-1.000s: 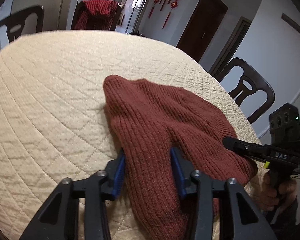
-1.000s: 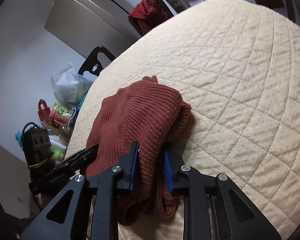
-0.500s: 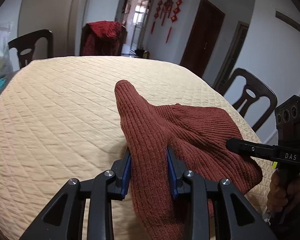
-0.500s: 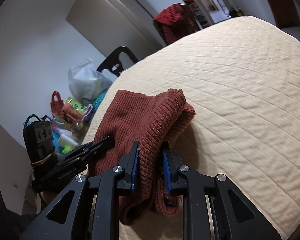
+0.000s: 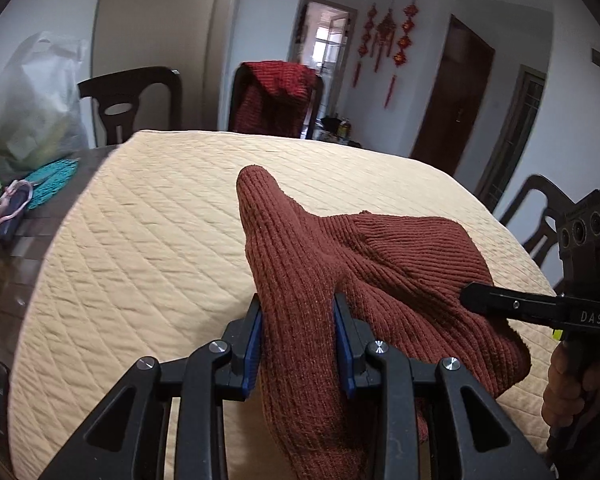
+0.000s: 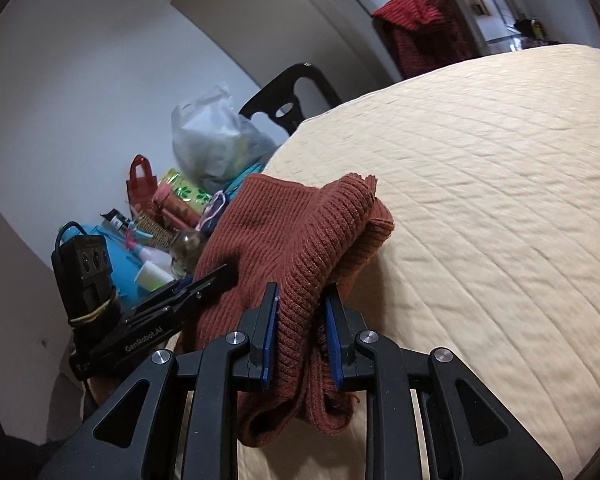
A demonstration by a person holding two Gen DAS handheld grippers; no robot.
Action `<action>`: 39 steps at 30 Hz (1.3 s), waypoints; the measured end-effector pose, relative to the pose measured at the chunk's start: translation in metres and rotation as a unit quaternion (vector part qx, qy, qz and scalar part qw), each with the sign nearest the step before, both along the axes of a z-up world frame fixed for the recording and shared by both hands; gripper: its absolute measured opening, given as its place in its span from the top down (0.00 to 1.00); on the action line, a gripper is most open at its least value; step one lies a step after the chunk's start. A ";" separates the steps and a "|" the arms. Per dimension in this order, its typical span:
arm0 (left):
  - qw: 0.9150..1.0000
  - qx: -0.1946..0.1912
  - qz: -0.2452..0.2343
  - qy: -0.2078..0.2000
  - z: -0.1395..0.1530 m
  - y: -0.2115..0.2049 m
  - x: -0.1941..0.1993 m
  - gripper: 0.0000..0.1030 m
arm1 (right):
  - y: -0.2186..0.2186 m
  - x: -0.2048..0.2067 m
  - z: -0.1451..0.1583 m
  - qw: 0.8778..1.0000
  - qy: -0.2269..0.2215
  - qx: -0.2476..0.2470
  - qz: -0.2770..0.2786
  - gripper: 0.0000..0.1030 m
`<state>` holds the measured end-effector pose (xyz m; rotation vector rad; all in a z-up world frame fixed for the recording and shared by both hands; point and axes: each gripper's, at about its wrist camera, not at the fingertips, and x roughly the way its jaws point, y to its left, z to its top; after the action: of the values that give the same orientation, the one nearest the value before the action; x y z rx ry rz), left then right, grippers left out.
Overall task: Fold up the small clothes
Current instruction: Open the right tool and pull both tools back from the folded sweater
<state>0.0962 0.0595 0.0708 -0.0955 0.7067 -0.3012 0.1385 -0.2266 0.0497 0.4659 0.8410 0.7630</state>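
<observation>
Rust knit garment lifted above quilted table cover, bunched betw. two grippers: left gripper clamped on one fold, right gripper pinching another, hems hanging below both.

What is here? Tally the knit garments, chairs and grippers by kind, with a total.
Knit garments: 2, rust garment held by both grippers, red garment draped on a chair
Chairs: 3, left chair, draped chair, right chair
Grippers: 2, left gripper, right gripper
Total: 7
</observation>
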 end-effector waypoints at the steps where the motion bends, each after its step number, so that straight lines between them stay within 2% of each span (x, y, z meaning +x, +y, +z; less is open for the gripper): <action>1: 1.000 0.000 0.002 -0.001 -0.001 0.003 0.003 0.67 | 0.006 0.006 -0.001 1.000 0.002 -0.001 0.003 0.79; 6: 1.000 -0.010 0.013 0.014 -0.016 0.030 0.028 0.67 | 0.025 0.030 -0.016 1.000 0.018 -0.011 0.011 0.79; 12: 0.997 -0.012 0.030 0.066 -0.056 0.043 0.043 0.62 | 0.025 0.043 -0.042 0.996 0.065 -0.053 0.011 0.78; 14: 0.997 -0.016 0.032 0.065 -0.052 0.048 0.038 0.62 | 0.019 0.038 -0.034 0.996 0.052 -0.066 0.007 0.78; 19: 0.999 -0.001 0.041 0.027 -0.028 0.052 0.026 0.62 | 0.019 0.031 0.000 0.993 -0.018 -0.113 -0.012 0.78; 22: 0.999 0.005 0.035 0.027 -0.027 0.047 0.038 0.62 | 0.034 0.045 -0.006 0.991 -0.017 -0.136 -0.005 0.78; 25: 0.998 0.012 0.026 0.052 -0.044 0.040 0.056 0.62 | 0.047 0.064 -0.028 0.984 0.006 -0.175 0.003 0.78; 27: 0.998 0.028 0.028 0.054 -0.051 0.037 0.060 0.62 | 0.045 0.066 -0.030 0.985 0.006 -0.171 0.003 0.78; 30: 0.998 0.025 0.030 0.047 -0.040 0.041 0.047 0.62 | 0.043 0.049 -0.012 0.982 -0.020 -0.188 -0.001 0.78; 34: 0.999 0.025 0.027 0.016 -0.023 0.047 0.008 0.66 | 0.043 0.005 0.010 0.977 -0.066 -0.201 0.014 0.78; 39: 0.999 0.028 0.020 0.015 -0.029 0.045 -0.032 0.76 | 0.055 -0.035 0.001 0.970 -0.076 -0.226 0.044 0.88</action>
<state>0.0644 0.1043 0.0420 -0.0607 0.7409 -0.2422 0.1037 -0.1715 0.0505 -0.0362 0.8630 0.6523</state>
